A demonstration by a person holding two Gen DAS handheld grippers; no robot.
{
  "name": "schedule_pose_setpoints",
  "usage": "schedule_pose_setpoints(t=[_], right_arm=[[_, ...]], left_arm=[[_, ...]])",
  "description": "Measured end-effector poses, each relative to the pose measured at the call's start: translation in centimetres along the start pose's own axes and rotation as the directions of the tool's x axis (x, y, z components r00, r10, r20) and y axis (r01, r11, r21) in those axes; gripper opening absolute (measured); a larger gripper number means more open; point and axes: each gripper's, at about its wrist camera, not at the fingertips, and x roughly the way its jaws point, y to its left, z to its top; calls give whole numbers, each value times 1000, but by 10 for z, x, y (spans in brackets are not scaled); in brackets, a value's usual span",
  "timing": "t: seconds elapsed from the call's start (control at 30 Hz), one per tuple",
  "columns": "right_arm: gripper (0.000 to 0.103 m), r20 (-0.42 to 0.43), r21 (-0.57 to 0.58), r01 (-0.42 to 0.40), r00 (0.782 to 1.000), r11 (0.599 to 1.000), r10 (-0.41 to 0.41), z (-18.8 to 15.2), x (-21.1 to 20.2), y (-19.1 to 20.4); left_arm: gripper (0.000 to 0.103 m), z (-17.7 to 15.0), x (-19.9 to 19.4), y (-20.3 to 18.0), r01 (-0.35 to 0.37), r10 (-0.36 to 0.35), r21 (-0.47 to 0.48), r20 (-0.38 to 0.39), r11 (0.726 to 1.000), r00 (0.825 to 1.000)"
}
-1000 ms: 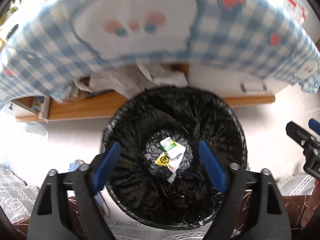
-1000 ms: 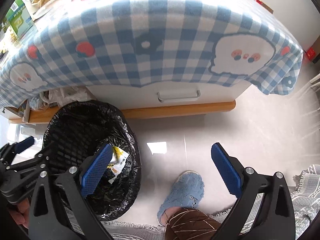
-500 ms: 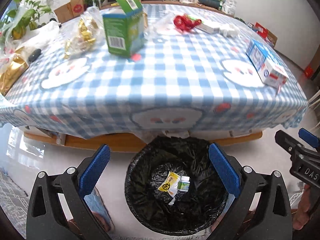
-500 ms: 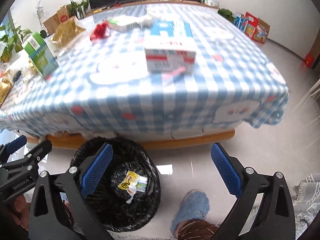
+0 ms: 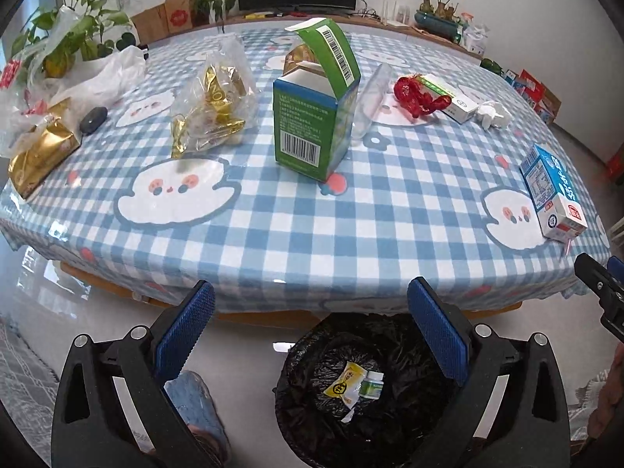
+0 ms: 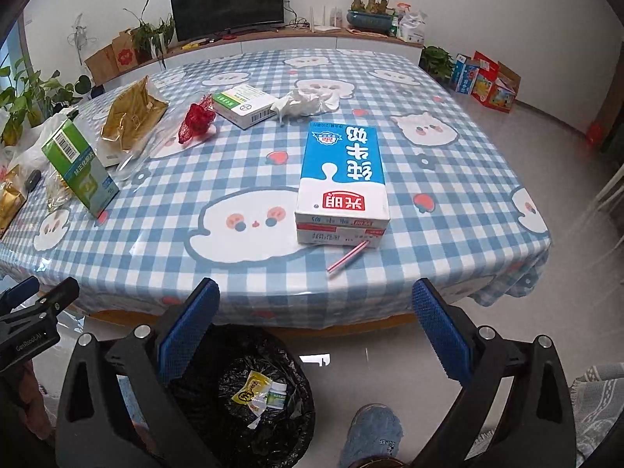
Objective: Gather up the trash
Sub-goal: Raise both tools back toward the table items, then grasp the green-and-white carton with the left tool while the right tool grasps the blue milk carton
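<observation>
Blue checked cloth with white ghost shapes covers the big table (image 6: 448,179). On it I see a milk carton (image 6: 343,179) lying flat near the front edge, with a pink straw (image 6: 347,259) just beside it. A green box (image 5: 316,124) stands open near the middle. A red net (image 5: 415,95) and a white tissue (image 6: 304,101) lie farther back. Down on the floor sits my black trash bin (image 5: 390,390) with a yellow packet (image 5: 345,384) inside. My left gripper (image 5: 312,343) is spread wide and holds nothing. My right gripper (image 6: 316,335) is wide too, with nothing in it.
</observation>
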Motion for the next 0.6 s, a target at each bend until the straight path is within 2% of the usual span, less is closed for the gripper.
schedule_pose_setpoints(t=[0.37,0.6], right_arm=[[95,2,4,25,1000,1000,-25,30,24,-6],[95,-7,-14,49,999,999,-49,48,43,-5]], left_arm=[[97,52,12,-2,-7,7,6,52,1000,999],[97,72,26,-1,-7,7,6,48,1000,999]])
